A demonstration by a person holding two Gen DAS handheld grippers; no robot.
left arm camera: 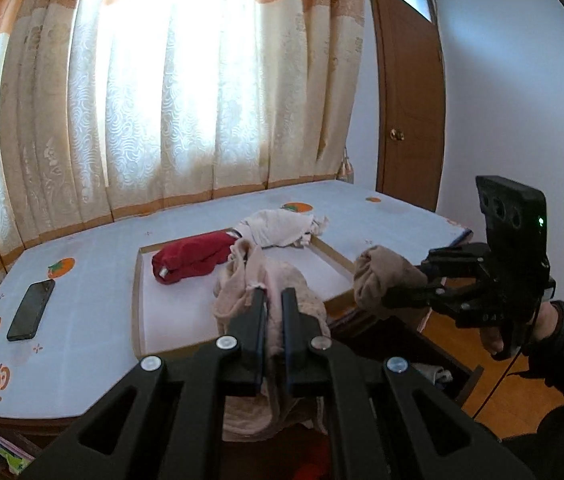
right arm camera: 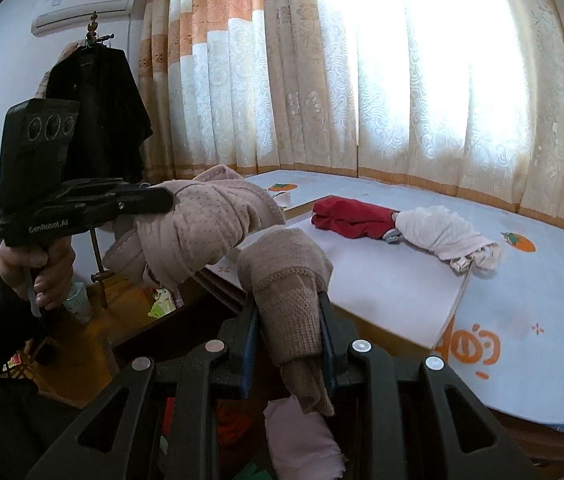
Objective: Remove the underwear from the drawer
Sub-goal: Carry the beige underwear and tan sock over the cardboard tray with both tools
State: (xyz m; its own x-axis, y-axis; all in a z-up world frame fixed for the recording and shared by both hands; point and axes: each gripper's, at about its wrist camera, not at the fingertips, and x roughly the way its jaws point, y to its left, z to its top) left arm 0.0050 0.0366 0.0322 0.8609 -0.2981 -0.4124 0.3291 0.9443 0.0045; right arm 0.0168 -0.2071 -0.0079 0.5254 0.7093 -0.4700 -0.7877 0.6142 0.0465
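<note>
Pink underwear (left arm camera: pixel 270 288) pinched in left gripper (left arm camera: pixel 273 300), tan roll (right arm camera: pixel 286 280) clamped between right gripper (right arm camera: pixel 288 312) fingers, both held above open drawer (left arm camera: pixel 464 380); trailing cloth risks being snagged on drawer edge.

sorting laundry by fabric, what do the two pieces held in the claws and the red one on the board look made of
Pink piece in the left claw: soft, matte, thin knit, likely cotton, with tiny dotted holes. Tan piece in the right claw: thicker ribbed knit; the stitch rows show. Red piece: matte, soft-looking cloth; its weave is too small to tell.
</note>
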